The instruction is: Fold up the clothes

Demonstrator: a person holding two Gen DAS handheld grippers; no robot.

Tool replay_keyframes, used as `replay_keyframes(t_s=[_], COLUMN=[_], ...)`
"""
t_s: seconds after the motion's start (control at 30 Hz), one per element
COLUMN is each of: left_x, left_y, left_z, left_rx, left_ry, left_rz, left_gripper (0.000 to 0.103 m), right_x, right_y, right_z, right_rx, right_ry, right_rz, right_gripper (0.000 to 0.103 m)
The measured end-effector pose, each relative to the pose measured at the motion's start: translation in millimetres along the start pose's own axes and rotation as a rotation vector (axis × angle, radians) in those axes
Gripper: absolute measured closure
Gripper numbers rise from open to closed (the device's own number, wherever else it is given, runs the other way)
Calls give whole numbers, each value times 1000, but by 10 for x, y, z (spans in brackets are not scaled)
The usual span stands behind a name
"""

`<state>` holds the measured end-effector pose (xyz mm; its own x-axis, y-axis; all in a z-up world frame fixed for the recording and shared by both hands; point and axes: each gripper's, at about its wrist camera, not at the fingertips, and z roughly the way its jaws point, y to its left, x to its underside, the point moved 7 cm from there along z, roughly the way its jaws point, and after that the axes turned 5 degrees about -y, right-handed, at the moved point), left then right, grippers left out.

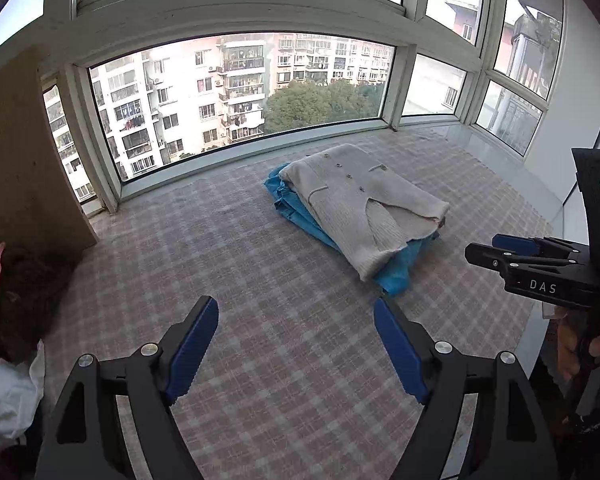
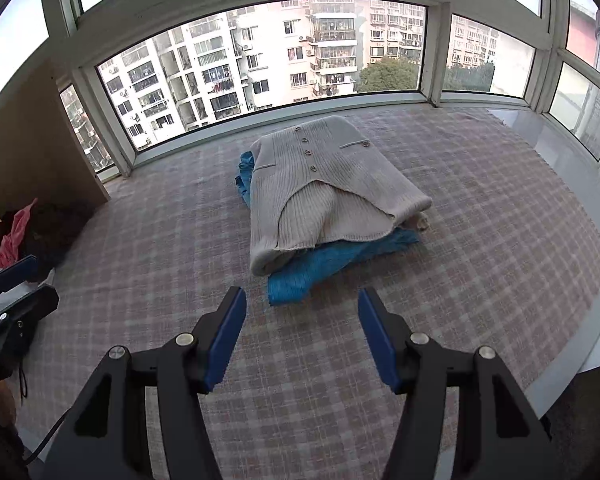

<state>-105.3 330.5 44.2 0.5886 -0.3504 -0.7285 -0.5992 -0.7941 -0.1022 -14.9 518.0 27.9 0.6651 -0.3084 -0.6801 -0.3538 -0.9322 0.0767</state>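
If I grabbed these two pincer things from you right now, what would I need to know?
Left gripper: open, empty, above the checked cloth.
Right gripper: open, empty, just short of the stack.
Done: beige cardigan lies folded on the folded blue garment, mid-cloth.
Left: loose clothes pile at the far left, pink and white pieces, apparently unfolded. Probably take one from there next.

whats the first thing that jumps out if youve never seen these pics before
A folded beige cardigan lies on top of a folded blue garment in the middle of a pink checked cloth, below a wide window facing apartment blocks. In the foreground both the left gripper and right gripper hang open and empty, blue-padded fingers spread.
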Motion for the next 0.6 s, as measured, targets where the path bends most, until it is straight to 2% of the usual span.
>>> replay_keyframes(t_s=[0.17, 0.37, 0.6], left_x=[213, 380, 430], left_y=[106, 81, 63], left_z=[-255, -445, -561], left_rx=[21, 98, 110], left_ry=[16, 31, 31], left_rz=[9, 12, 29], left_gripper=[23, 23, 23], right_x=[192, 379, 545], right_y=[187, 313, 309], right_z=[-250, -466, -694], right_rx=[36, 86, 149], right_ry=[-19, -29, -42], right_rz=[-1, 0, 26], right_gripper=[45, 45, 45])
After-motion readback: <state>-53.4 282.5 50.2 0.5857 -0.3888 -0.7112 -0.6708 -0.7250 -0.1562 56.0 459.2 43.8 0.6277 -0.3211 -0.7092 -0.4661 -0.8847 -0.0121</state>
